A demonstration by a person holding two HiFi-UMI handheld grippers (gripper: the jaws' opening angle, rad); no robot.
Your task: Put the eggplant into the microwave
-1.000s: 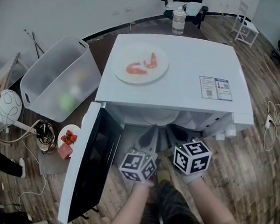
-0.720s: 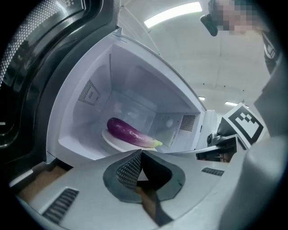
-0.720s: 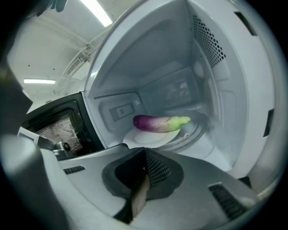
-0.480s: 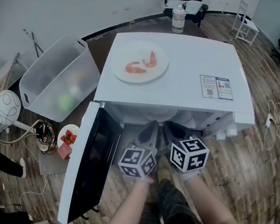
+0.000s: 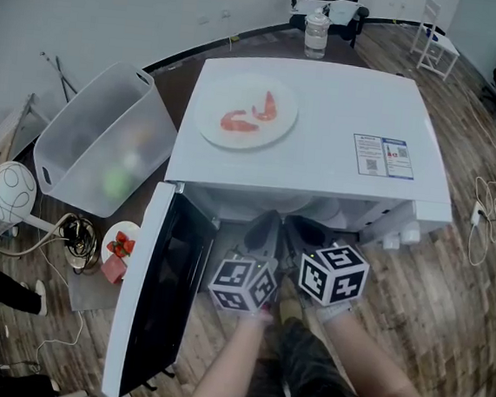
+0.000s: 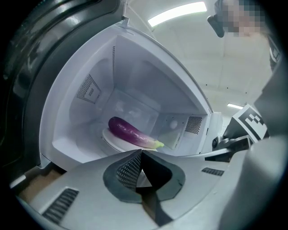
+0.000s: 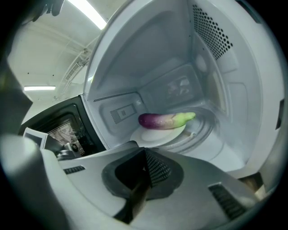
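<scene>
Left gripper view: the eggplant [image 6: 130,131] lay on the plate [image 6: 109,138] inside the microwave [image 6: 135,81] while the left gripper [image 6: 140,152] and right gripper [image 7: 145,152], both closed and empty, hung barely moved at its mouth, the placing apparently done.

Purple, green-tipped eggplant [image 6: 132,132] lies flat inside the white microwave [image 6: 85,130], ahead of the left claw [image 6: 141,153] and right claw [image 7: 145,152]. Door [image 5: 165,290] wide open.

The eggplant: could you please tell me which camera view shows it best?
The right gripper view: the eggplant lies whole and unobstructed, side-on, on the plate inside the microwave. The left gripper view also shows it whole, but slanting away. The head view shows none of it; the microwave's top hides the inside.
</scene>
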